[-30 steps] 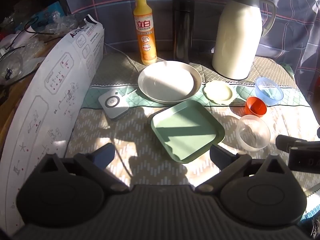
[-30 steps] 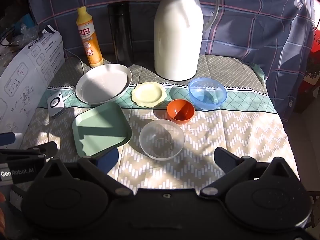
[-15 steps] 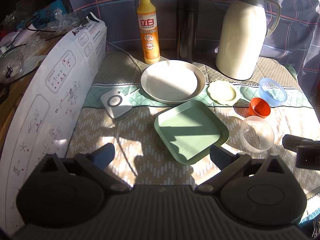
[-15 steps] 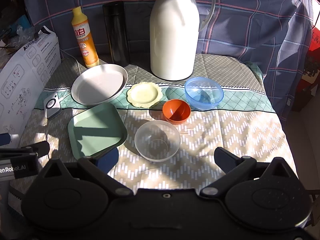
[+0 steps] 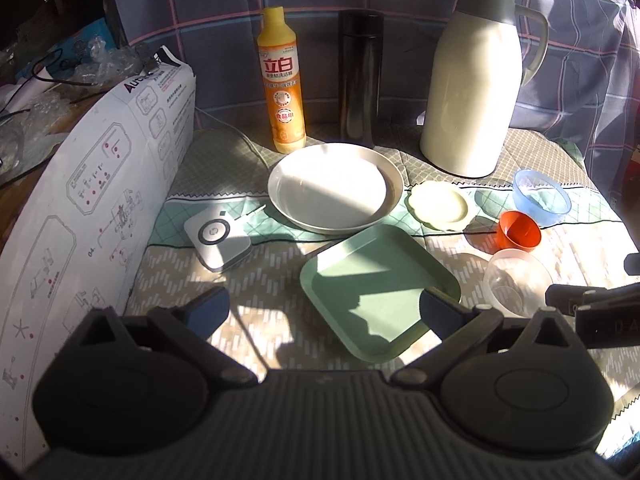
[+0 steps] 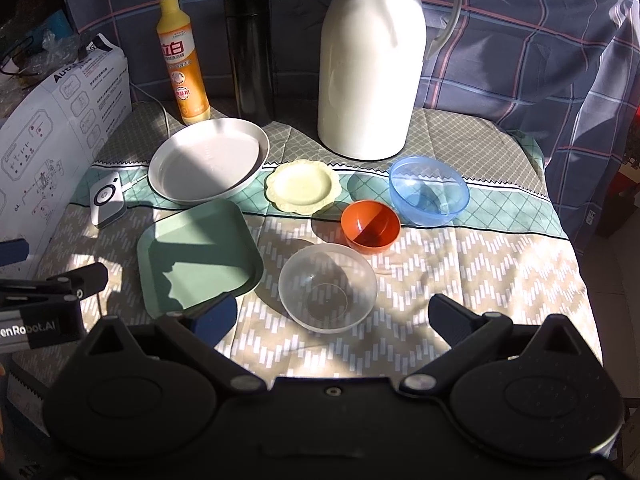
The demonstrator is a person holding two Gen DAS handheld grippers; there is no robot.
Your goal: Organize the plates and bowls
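Note:
On the cloth-covered table lie a white round plate (image 5: 334,186) (image 6: 208,160), a green square plate (image 5: 378,292) (image 6: 198,258), a small yellow scalloped plate (image 5: 440,204) (image 6: 303,186), an orange bowl (image 5: 519,230) (image 6: 371,226), a blue bowl (image 5: 542,197) (image 6: 429,191) and a clear bowl (image 5: 516,286) (image 6: 328,287). My left gripper (image 5: 320,312) is open and empty, its right finger over the green plate's near edge. My right gripper (image 6: 332,320) is open and empty, just short of the clear bowl.
At the back stand an orange detergent bottle (image 5: 282,80), a black flask (image 5: 358,80) and a white thermos jug (image 5: 476,80). A white carton (image 5: 92,184) lies along the left edge. A small white device (image 5: 218,236) with a cable lies beside it.
Both grippers have moved slightly forward toward the dishes. The jaws stay open and no dish has moved.

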